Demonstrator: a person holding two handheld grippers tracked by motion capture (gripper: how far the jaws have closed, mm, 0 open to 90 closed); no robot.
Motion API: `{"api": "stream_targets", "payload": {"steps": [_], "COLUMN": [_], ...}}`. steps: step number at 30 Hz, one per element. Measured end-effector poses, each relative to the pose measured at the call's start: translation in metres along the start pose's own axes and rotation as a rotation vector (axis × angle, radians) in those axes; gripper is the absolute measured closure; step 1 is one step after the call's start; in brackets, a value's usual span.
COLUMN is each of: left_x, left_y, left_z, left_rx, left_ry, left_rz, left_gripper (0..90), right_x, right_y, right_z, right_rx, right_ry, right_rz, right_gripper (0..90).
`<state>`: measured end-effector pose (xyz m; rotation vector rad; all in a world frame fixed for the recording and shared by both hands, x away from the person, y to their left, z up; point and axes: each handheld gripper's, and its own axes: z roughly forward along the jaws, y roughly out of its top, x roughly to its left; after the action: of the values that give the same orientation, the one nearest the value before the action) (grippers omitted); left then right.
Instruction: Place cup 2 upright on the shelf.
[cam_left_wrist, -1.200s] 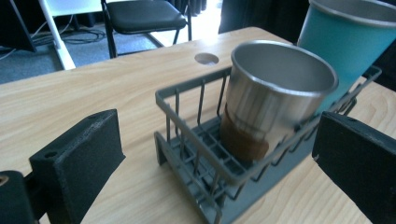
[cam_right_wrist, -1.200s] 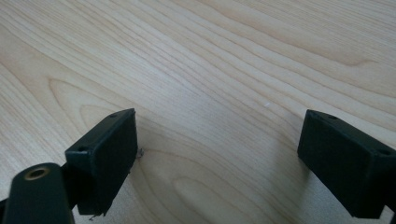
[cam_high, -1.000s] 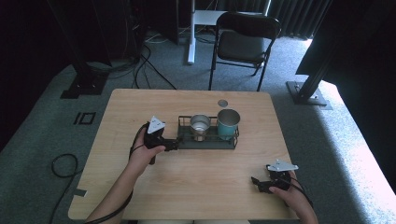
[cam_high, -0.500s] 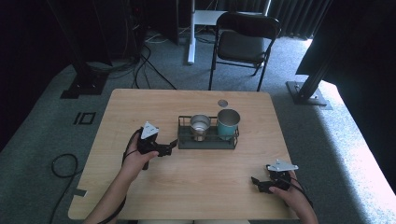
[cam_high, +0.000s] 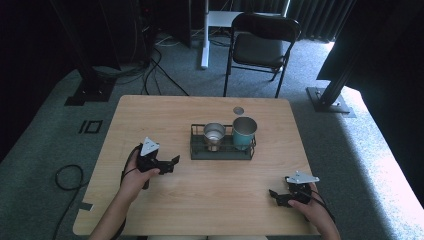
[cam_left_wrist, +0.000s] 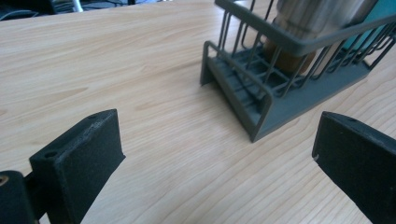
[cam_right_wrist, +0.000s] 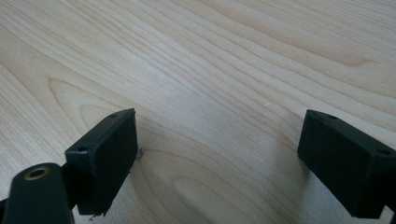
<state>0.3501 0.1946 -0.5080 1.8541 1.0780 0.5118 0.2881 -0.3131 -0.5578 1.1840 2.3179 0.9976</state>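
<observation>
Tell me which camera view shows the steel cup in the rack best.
The high view: the steel cup shows whole, open mouth up, in the wire rack beside the teal cup. The left gripper view gives only its lower body behind rack bars, top cropped. The right gripper view faces bare table.

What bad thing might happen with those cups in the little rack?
The left gripper, jaws open, sits close to the end of the dark grey wire rack. A careless push might shove the rack along the wooden table. The tall teal metal cup and the shorter silver metal cup stand upright above the rack's low rail, so a hard bump might tip them. The right gripper rests far off, open.
</observation>
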Motion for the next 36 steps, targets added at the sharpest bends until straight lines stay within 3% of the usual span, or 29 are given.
{"api": "stream_targets", "payload": {"steps": [5, 19, 31, 36], "left_x": [0.001, 0.010, 0.024, 0.032], "left_y": [-0.005, -0.028, -0.044, -0.048], "left_z": [-0.009, -0.025, -0.037, -0.044], "left_rx": [0.002, 0.026, 0.053, 0.074], "left_ry": [0.031, 0.049, 0.122, 0.173], "left_rz": [-0.017, -0.051, -0.085, -0.090], "left_gripper": [2.3, 2.3, 2.3, 2.3], "right_x": [0.000, 0.000, 0.000, 0.000], "right_y": [0.000, 0.000, 0.000, 0.000], "right_z": [0.000, 0.000, 0.000, 0.000], "right_rx": [0.000, 0.000, 0.000, 0.000], "right_ry": [0.000, 0.000, 0.000, 0.000], "right_rz": [0.000, 0.000, 0.000, 0.001], "right_gripper": [11.5, 11.5, 11.6, 11.5]}}
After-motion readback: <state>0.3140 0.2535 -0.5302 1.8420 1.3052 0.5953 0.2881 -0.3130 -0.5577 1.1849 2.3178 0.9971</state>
